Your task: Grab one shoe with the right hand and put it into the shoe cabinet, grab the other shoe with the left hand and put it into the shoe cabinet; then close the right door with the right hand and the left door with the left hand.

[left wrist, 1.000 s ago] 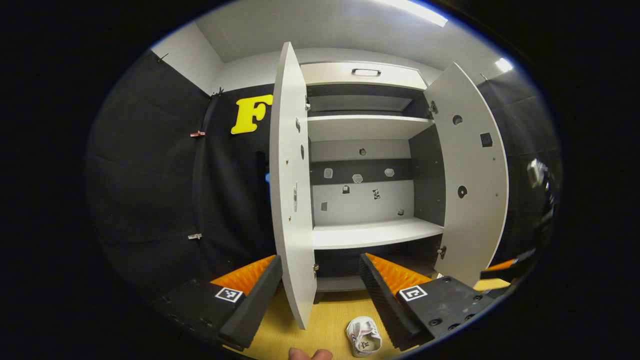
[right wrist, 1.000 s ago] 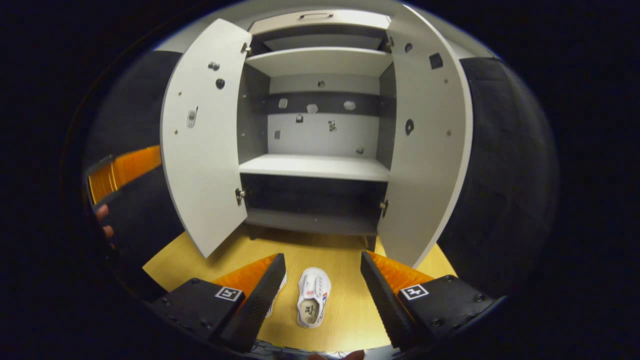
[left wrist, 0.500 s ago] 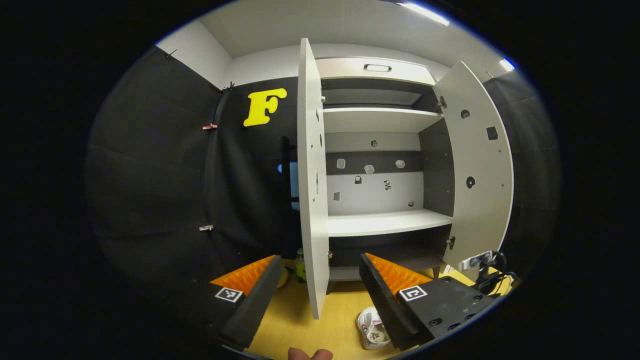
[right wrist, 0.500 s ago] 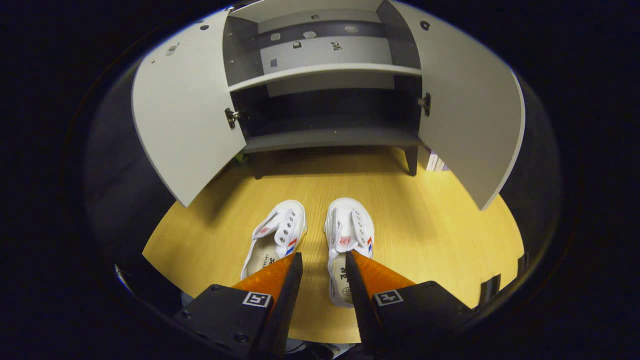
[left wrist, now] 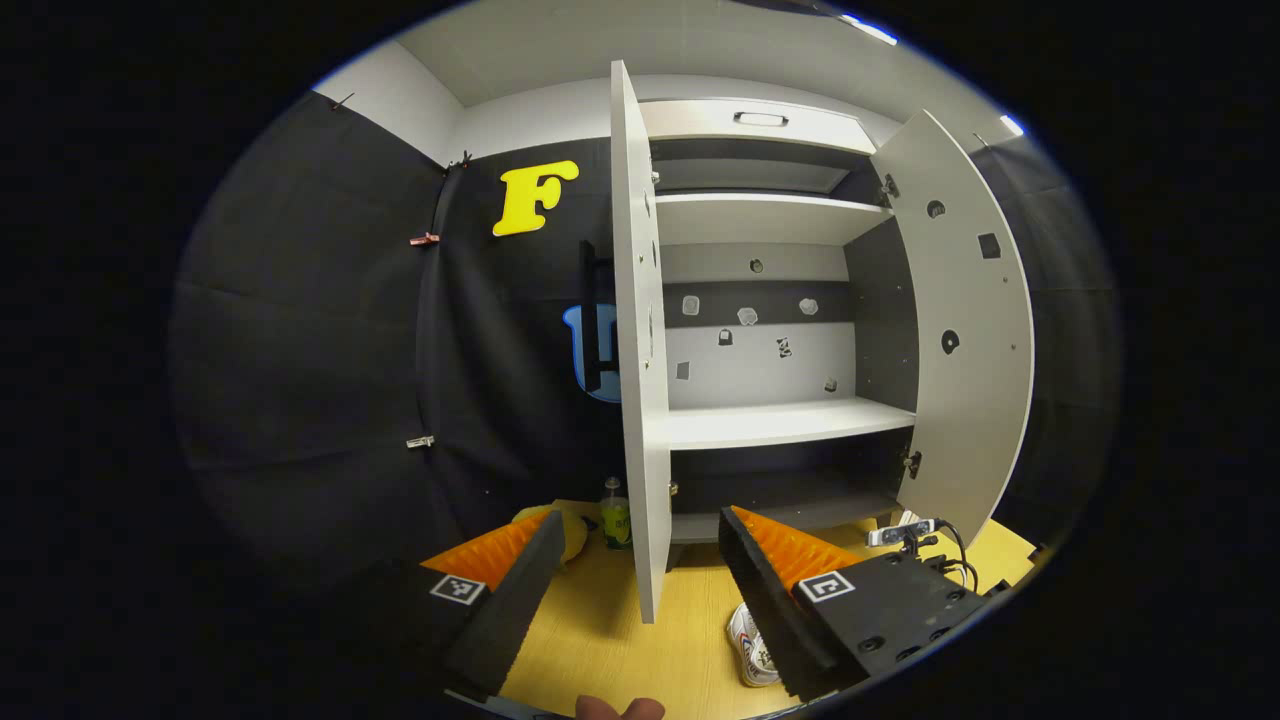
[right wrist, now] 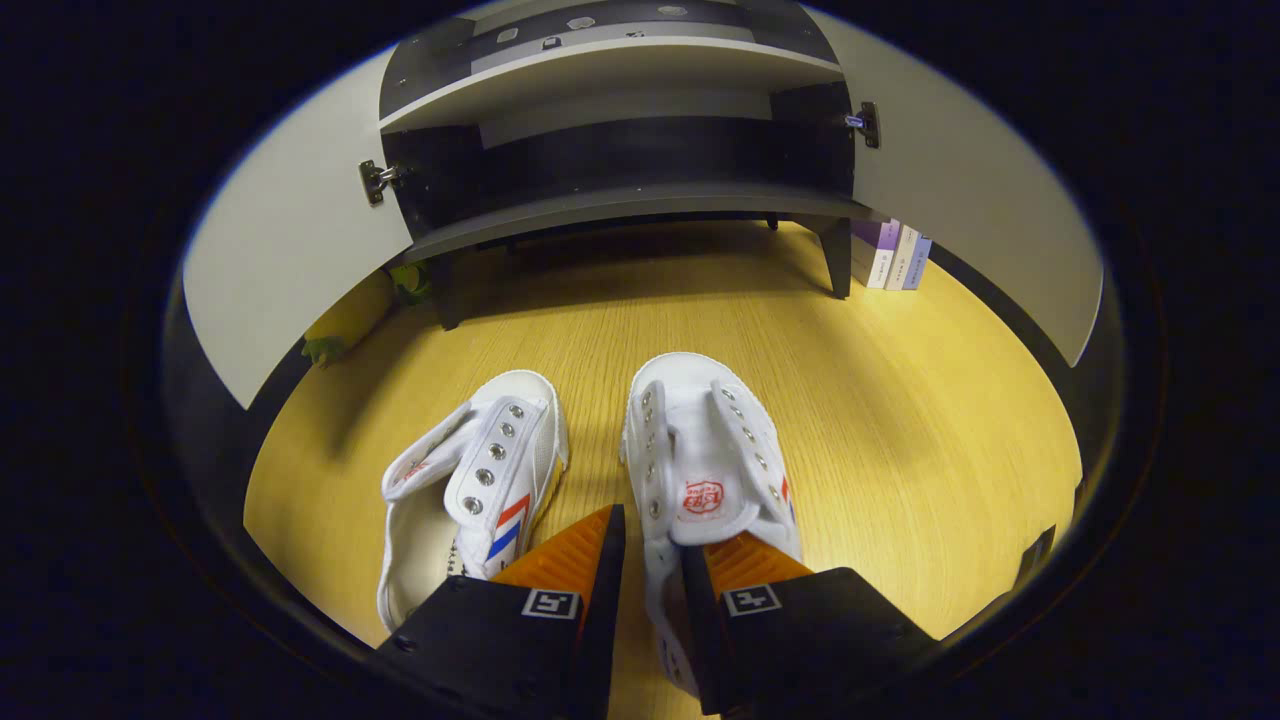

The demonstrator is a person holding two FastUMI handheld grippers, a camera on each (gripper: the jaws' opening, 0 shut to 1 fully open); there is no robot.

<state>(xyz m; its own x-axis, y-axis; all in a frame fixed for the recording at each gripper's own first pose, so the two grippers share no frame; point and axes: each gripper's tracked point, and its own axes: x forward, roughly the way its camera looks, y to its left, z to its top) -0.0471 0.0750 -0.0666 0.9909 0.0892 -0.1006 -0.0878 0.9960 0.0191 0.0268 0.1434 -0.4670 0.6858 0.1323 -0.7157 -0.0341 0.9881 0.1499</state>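
Observation:
Two white canvas shoes lie side by side on the wooden floor, toes toward the cabinet: the left shoe (right wrist: 470, 490) and the right shoe (right wrist: 705, 470). My right gripper (right wrist: 650, 545) is down on the right shoe. Its jaws are drawn close on the shoe's left side wall, one finger inside the opening and one outside. The shoe cabinet (left wrist: 780, 425) stands with its left door (left wrist: 640, 350) and its right door (left wrist: 960, 330) swung open, and its bottom compartment (right wrist: 620, 160) is dark and bare. My left gripper (left wrist: 640, 575) hangs open in front of the left door's edge. One white shoe (left wrist: 755, 650) peeks out beside its right finger.
Several books (right wrist: 890, 255) stand by the cabinet's right leg. A yellow and green soft toy (right wrist: 345, 320) and a small bottle (left wrist: 615, 515) sit left of the cabinet. A small device with cables (left wrist: 905, 530) lies on the floor at the right. A fingertip (left wrist: 620, 708) shows at the bottom.
The right gripper has tilted down, dropped onto the right shoe and narrowed its jaws onto the side wall. The left gripper has drifted a little to the left, staying open.

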